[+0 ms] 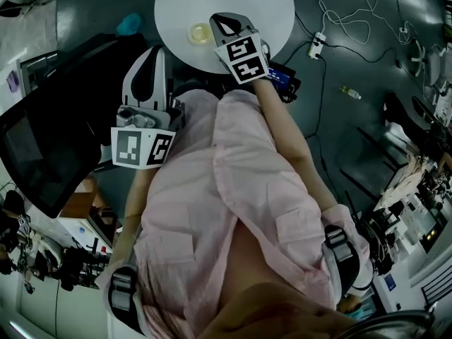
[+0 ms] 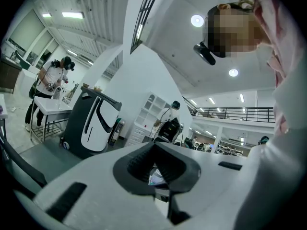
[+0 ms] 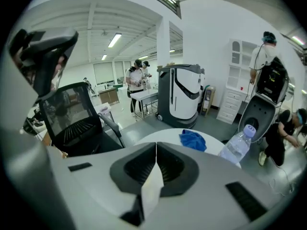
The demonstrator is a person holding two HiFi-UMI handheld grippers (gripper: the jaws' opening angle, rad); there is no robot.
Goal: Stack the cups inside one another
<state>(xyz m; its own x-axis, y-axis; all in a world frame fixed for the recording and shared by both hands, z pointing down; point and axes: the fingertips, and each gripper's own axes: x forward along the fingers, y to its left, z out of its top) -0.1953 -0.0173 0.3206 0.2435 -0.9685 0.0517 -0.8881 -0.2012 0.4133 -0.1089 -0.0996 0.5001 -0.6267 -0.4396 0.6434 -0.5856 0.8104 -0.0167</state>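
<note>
**Entry 1: right gripper [image 3: 156, 161].** We record its jaws as fully together, the dark pads meeting along one straight seam. A pale sliver shows in the gap beneath that seam, and we cannot tell what it is. We make out no grip on anything. In the head view this gripper hangs over the near edge of the round table [image 1: 277, 18] and points away from the person. Its marker cube [image 1: 244, 58] faces up.

**Entry 2: left gripper [image 2: 154, 158].** We list its pads as closed tip to tip, with nothing pinched between them. It is held well back from the table, in front of the pink shirt [image 1: 233, 189], and it looks out across the hall.

**Entry 3: cup [image 1: 200, 33].** We see one pale yellowish cup on the table, just beside the right gripper's left flank. We cannot tell whether the two touch. Its mouth faces up toward the head camera and shows as a near circle, so we read its long axis as upright.

**Entry 4: surroundings.**
- On the far side of the table we note a blue cloth [image 3: 193, 140] and a clear bottle [image 3: 237, 147], which stands tilted in the wide-angle view.
- A black chair [image 3: 76, 123] stands to the left of the table.
- A white and dark machine [image 3: 181, 97] stands behind the table, on the grey floor.
</note>
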